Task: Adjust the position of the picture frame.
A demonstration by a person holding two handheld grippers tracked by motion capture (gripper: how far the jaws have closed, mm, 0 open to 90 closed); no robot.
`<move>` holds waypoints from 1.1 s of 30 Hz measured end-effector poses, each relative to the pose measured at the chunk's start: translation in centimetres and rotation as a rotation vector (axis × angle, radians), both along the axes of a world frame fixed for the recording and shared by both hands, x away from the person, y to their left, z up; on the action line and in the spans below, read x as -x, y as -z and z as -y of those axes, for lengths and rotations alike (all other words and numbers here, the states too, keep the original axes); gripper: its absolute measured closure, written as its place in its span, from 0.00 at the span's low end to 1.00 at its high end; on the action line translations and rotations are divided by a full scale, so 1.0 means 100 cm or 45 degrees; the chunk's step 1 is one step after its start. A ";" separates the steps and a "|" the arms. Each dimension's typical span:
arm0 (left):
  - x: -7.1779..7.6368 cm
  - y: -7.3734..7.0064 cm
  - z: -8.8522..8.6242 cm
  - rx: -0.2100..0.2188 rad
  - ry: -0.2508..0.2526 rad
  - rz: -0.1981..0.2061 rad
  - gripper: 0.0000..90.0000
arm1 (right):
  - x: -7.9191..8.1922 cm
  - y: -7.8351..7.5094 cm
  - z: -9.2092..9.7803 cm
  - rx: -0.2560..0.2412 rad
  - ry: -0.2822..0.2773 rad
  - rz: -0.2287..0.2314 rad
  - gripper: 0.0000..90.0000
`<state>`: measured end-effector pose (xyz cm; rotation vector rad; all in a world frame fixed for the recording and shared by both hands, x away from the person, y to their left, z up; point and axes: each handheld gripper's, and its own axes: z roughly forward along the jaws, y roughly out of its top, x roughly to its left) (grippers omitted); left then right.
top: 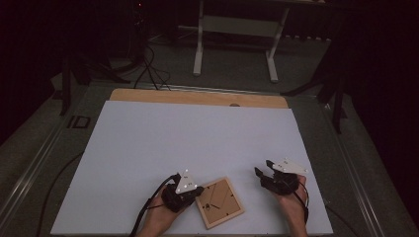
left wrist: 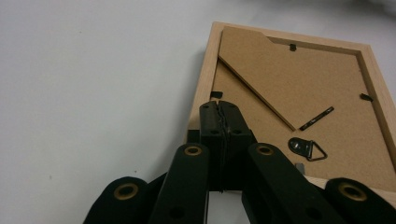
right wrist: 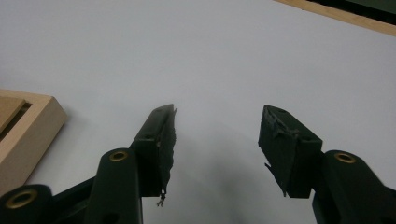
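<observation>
The square light-wood picture frame (left wrist: 299, 84), lying backing-up, is being pressed at its edge by the clenched left gripper (left wrist: 219, 109); it could be skidded away, since the right gripper (right wrist: 217, 135) is being held released, apart.

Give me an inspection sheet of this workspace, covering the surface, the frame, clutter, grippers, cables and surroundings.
Surface: white board on a wooden table, bare apart from the frame.
Job's things: wooden picture frame lying back side up near the front edge; hanger ring and retaining tabs visible.
Clutter: nothing seen.
Grippers: left gripper with jaws closed at the frame's edge; whether it pinches a tab cannot be told. Right gripper open, over bare board beside the frame.
Cables: one trails from each gripper; more lie on the floor beyond the table.
Surroundings: dark room, white stand legs behind.
</observation>
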<state>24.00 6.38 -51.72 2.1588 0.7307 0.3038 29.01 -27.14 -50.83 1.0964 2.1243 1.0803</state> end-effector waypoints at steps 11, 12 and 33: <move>-0.006 0.001 -0.002 -0.012 -0.030 0.025 1.00 | 0.001 0.000 -0.001 0.001 -0.005 0.004 0.51; -0.008 0.001 -0.002 -0.012 -0.034 0.027 1.00 | 0.001 0.000 -0.001 0.000 -0.005 0.004 0.51; -0.034 0.003 -0.005 0.000 -0.117 0.046 1.00 | 0.002 -0.001 -0.003 0.001 -0.023 0.017 0.52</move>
